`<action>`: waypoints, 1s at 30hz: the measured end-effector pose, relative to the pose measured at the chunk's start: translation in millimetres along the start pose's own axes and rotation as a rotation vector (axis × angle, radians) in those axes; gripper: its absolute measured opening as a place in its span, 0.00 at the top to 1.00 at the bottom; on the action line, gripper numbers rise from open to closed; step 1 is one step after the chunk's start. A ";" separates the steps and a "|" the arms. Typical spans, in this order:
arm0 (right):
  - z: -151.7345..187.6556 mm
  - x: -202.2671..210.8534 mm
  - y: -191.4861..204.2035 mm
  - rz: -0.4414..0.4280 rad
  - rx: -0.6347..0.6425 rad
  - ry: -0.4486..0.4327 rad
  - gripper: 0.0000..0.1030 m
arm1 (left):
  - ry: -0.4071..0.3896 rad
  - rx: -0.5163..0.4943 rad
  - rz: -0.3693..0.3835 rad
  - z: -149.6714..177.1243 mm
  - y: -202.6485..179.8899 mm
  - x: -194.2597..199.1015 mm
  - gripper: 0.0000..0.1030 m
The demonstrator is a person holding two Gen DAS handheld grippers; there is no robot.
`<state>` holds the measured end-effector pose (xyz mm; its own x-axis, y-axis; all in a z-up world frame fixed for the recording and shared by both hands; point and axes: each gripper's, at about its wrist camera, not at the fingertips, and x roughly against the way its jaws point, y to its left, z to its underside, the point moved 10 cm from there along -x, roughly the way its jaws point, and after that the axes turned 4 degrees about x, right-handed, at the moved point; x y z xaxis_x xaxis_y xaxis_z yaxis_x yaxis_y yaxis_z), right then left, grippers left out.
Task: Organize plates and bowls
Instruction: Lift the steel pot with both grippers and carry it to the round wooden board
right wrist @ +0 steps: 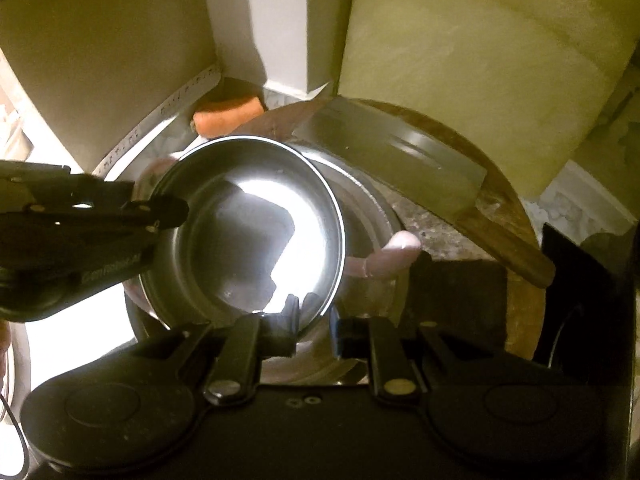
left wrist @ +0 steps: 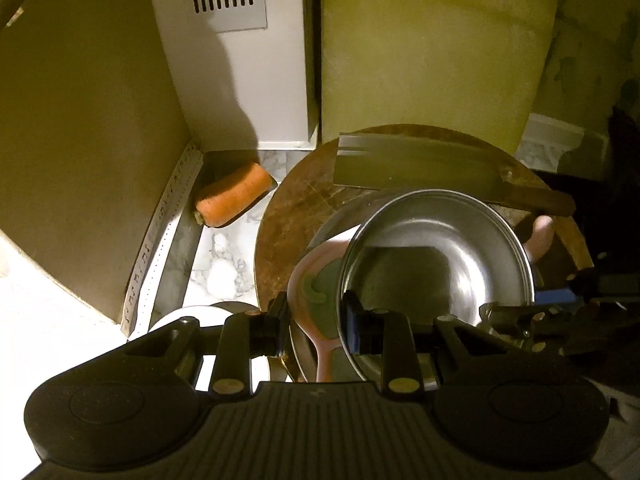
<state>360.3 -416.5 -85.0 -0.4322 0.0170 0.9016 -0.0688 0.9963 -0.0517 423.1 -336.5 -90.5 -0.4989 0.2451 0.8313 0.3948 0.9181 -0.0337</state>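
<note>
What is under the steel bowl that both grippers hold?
Under the steel bowl lies a pink and green plate, over a round wooden board. The bowl covers most of the plate.

A white marbled worktop [left wrist: 218,256] carries a carrot [left wrist: 234,195] lying ahead and to the left of the tongs, in the corner. A round wooden chopping board [left wrist: 296,208] lies just beside it, straight ahead, with a cleaver [left wrist: 404,170] resting across its far side.

One steel bowl [left wrist: 436,256] up top; one pink-and-green plate [left wrist: 316,292] beneath; one cleaver [left wrist: 404,170]; one round wooden board [left wrist: 288,216]; one carrot [left wrist: 234,194]; two grippers, left gripper [left wrist: 314,326] and right gripper [right wrist: 314,326].
</note>
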 end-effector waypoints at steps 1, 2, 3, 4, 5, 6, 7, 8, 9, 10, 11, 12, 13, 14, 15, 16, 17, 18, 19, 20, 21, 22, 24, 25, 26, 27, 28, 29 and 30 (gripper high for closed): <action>-0.5 -1.0 -0.9 -0.003 -0.002 0.006 0.84 | 0.004 0.004 0.007 -0.4 0.4 0.4 0.74; -0.9 -0.6 -1.1 -0.004 0.002 0.005 0.84 | 0.010 0.008 0.016 -0.9 1.0 0.6 0.74; -0.6 0.4 -0.9 -0.008 0.008 0.004 0.84 | 0.019 0.017 0.028 -0.4 1.2 1.4 0.74; -0.7 0.4 -1.3 -0.016 0.009 0.004 0.84 | 0.031 0.022 0.036 -0.2 0.7 1.5 0.74; -0.4 1.8 -2.6 -0.024 0.004 0.004 0.84 | 0.040 0.018 0.041 -0.2 -0.5 1.4 0.74; 0.3 3.8 -3.9 -0.030 0.001 0.003 0.84 | 0.045 0.009 0.045 -0.4 -2.3 1.4 0.74; 0.4 4.9 -5.2 -0.034 0.002 0.004 0.84 | 0.047 0.000 0.044 -0.6 -4.2 0.7 0.74; 1.2 5.6 -6.3 -0.037 0.001 0.010 0.84 | 0.050 -0.010 0.042 -0.4 -6.0 -0.3 0.74; 1.9 4.9 -7.0 -0.039 0.003 0.018 0.84 | 0.050 -0.020 0.034 -0.1 -7.3 -1.4 0.74; 2.3 3.7 -7.7 -0.037 0.007 0.023 0.83 | 0.048 -0.032 0.025 0.0 -8.6 -2.0 0.74; 2.1 0.8 -8.6 -0.037 0.007 0.026 0.83 | 0.043 -0.044 0.016 -0.5 -9.7 -2.4 0.74; 2.8 0.1 -8.2 -0.037 0.008 0.030 0.83 | 0.043 -0.049 0.012 -0.6 -9.9 -2.9 0.74; 2.5 -0.5 -8.0 -0.035 0.012 0.030 0.83 | 0.045 -0.048 0.010 -1.0 -9.5 -3.3 0.74; 2.1 -0.7 -7.6 -0.033 0.014 0.029 0.82 | 0.044 -0.047 0.013 -1.4 -9.2 -3.2 0.74; 1.9 -0.8 -7.3 -0.036 0.013 0.029 0.80 | 0.044 -0.045 0.016 -1.5 -8.9 -3.1 0.74; 2.3 -0.7 -7.0 -0.039 0.012 0.028 0.80 | 0.044 -0.043 0.020 -1.3 -8.3 -2.8 0.74; 2.7 -0.3 -7.0 -0.033 0.016 0.025 0.79 | 0.043 -0.039 0.026 -1.0 -7.6 -2.6 0.74; 2.8 0.8 -7.0 -0.028 0.021 0.020 0.77 | 0.044 -0.032 0.031 -1.0 -6.8 -2.4 0.74; 2.1 2.5 -6.9 -0.027 0.021 0.014 0.77 | 0.046 -0.024 0.036 -0.7 -6.1 -2.3 0.74; 1.0 4.7 -7.2 -0.033 0.013 0.006 0.76 | 0.047 -0.021 0.040 -0.8 -5.7 -1.9 0.74; -0.5 7.0 -8.0 -0.037 0.005 -0.002 0.73 | 0.042 -0.020 0.040 -1.3 -5.0 -0.8 0.74; -1.8 9.1 -8.8 -0.039 -0.001 -0.010 0.70 | 0.033 -0.018 0.036 -2.6 -4.0 0.8 0.73; -3.5 11.3 -11.1 -0.031 -0.007 -0.021 0.65 | 0.018 -0.012 0.030 -5.4 -1.6 4.7 0.73; -4.0 11.6 -12.1 -0.019 -0.006 -0.024 0.65 | 0.012 -0.007 0.033 -6.4 -0.5 6.8 0.73; -5.7 13.2 -12.4 -0.013 -0.005 -0.039 0.61 | 0.007 -0.001 0.037 -7.4 0.8 8.8 0.73; -6.8 14.7 -12.3 -0.008 -0.006 -0.047 0.61 | 0.005 0.002 0.042 -8.1 2.1 10.2 0.73; -8.7 15.9 -11.9 -0.001 -0.004 -0.053 0.61 | -0.001 0.005 0.040 -8.8 3.7 11.9 0.73; -10.6 17.3 -10.9 0.000 -0.001 -0.064 0.61 | -0.007 0.011 0.044 -8.9 5.2 13.9 0.73; -12.0 18.1 -9.9 -0.001 0.000 -0.065 0.61 | -0.012 0.014 0.045 -8.6 6.4 15.8 0.73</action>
<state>364.0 -425.0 -63.0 -0.4899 0.0109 0.8717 -0.0689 0.9963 -0.0512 424.4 -329.5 -72.8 -0.4898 0.2902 0.8221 0.4067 0.9101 -0.0790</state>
